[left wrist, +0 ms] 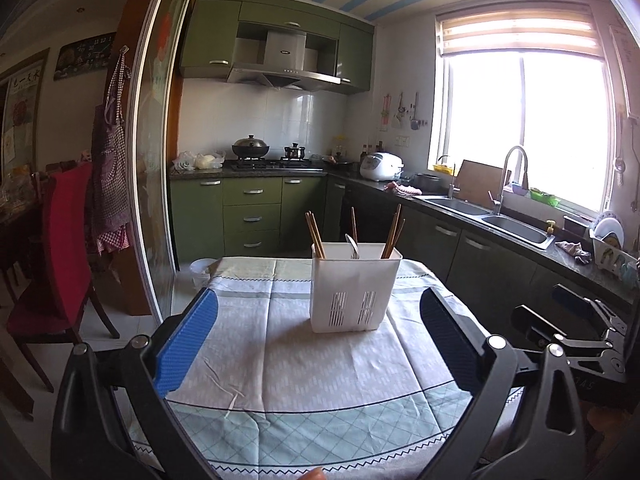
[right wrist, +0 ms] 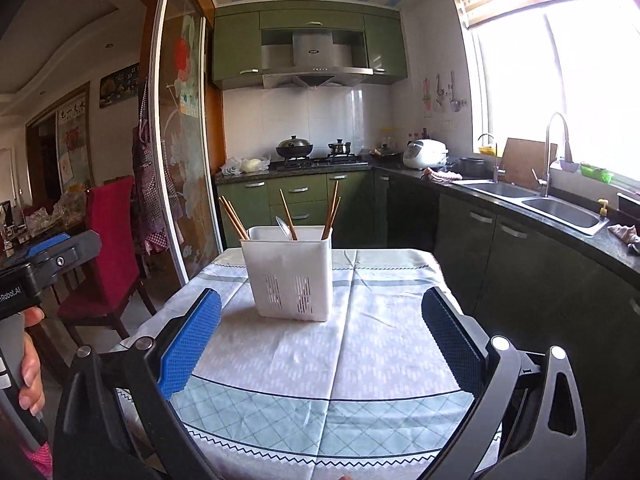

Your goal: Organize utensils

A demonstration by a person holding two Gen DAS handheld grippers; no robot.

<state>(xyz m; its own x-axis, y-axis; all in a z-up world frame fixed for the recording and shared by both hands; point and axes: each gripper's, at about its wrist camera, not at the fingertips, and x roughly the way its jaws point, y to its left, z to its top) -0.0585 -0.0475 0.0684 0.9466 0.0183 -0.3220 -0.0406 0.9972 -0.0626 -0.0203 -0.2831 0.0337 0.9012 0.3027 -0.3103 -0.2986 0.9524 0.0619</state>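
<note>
A white plastic utensil holder [left wrist: 354, 288] stands on the clothed table [left wrist: 280, 360], also in the right wrist view [right wrist: 290, 276]. Several wooden chopsticks [left wrist: 316, 234] and a metal spoon [left wrist: 353, 246] stand in it; the chopsticks [right wrist: 234, 218] and spoon [right wrist: 283, 226] show in the right view too. My left gripper [left wrist: 316, 320] is open and empty, short of the holder. My right gripper [right wrist: 320, 320] is open and empty, also short of the holder. The right gripper shows at the right edge of the left view [left wrist: 576, 320]; the left gripper shows at the left edge of the right view [right wrist: 48, 252].
A red-covered chair [left wrist: 60, 248] stands left of the table by a glass sliding door [left wrist: 156, 160]. A dark counter with a double sink [left wrist: 500, 216] runs along the right. Green cabinets [left wrist: 252, 216] and a stove are at the back.
</note>
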